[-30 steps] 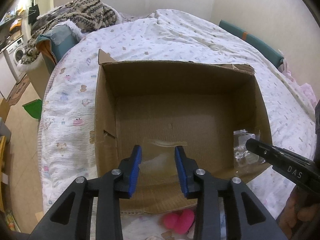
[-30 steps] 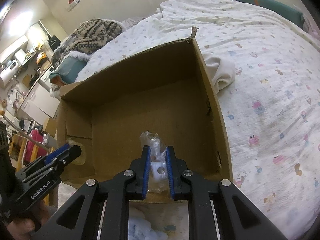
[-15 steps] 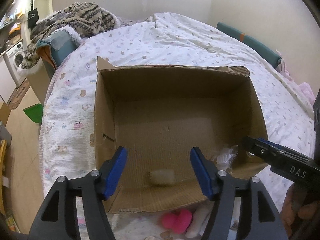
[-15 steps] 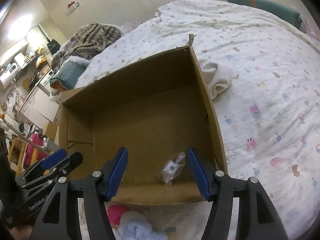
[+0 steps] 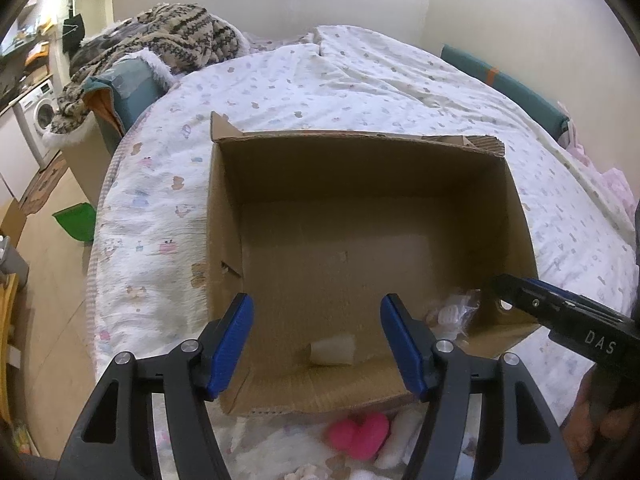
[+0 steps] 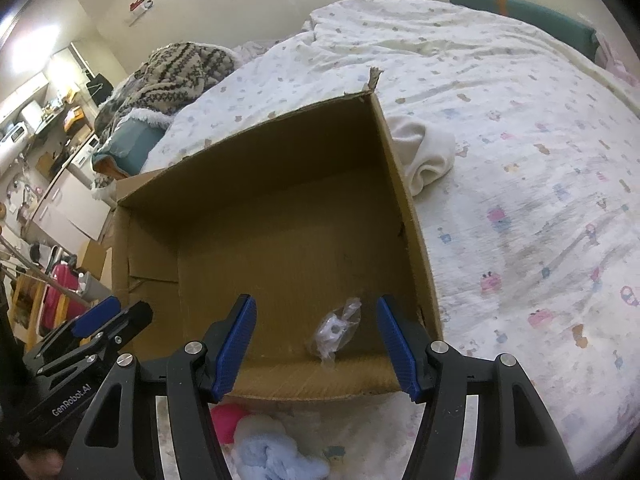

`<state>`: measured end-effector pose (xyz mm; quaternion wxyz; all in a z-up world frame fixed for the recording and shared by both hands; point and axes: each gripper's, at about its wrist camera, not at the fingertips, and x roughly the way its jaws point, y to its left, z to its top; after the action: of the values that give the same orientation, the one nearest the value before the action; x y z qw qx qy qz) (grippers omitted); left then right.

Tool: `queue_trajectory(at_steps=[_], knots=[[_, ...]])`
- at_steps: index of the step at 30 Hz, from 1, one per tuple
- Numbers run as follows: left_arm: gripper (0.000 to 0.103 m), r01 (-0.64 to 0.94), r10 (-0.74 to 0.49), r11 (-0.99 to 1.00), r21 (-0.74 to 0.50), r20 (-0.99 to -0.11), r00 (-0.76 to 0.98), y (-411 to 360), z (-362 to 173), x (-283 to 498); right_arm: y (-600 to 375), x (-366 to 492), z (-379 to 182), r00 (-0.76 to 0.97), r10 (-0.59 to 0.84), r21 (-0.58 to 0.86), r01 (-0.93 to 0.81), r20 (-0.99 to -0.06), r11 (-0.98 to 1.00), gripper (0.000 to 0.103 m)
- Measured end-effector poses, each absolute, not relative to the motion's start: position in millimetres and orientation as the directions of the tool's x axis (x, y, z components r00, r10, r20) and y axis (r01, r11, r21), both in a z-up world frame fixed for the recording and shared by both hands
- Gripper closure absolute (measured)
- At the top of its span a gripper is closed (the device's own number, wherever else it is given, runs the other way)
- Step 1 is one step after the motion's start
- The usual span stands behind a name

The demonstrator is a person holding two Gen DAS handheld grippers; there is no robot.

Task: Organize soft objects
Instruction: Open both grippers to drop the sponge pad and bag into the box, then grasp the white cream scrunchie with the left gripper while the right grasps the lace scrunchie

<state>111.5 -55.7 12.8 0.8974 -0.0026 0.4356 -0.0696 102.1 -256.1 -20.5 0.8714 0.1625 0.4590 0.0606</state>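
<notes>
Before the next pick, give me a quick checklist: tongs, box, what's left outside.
1. Left tongs open, nothing between the pads: ok.
2. Right tongs open, nothing between the pads: ok.
3. Small pale translucent pouch lying on the floor of the open brown cardboard box: ok.
4. Crinkled clear plastic packet with a white piece inside lying on the box floor, clear of the right tongs: ok.
5. All soft items boxed: not ok. The pink plush piece and the light blue fluffy cloth lie on the bed in front of the box.
6. Cream rolled cloth beside the box's right wall, part of the job or not: cannot tell.
</notes>
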Motion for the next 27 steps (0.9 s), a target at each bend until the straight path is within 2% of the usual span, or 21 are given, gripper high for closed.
queue_trajectory(at_steps=[11,27], knots=[[0.040,0.092,-0.110,0.993,-0.069,-0.794,0.598,-40.0,21.7,81.8,-261.3,70.8,-6.6,0.575,0.266,0.341,0.024,-0.773,0.940,0.037],[0.040,0.052,-0.107,0.994,-0.094,-0.814,0.571,-24.8,20.0,38.4,-271.0,31.6,-15.9,0.516,0.307,0.404,0.085,-0.800,0.911,0.037]])
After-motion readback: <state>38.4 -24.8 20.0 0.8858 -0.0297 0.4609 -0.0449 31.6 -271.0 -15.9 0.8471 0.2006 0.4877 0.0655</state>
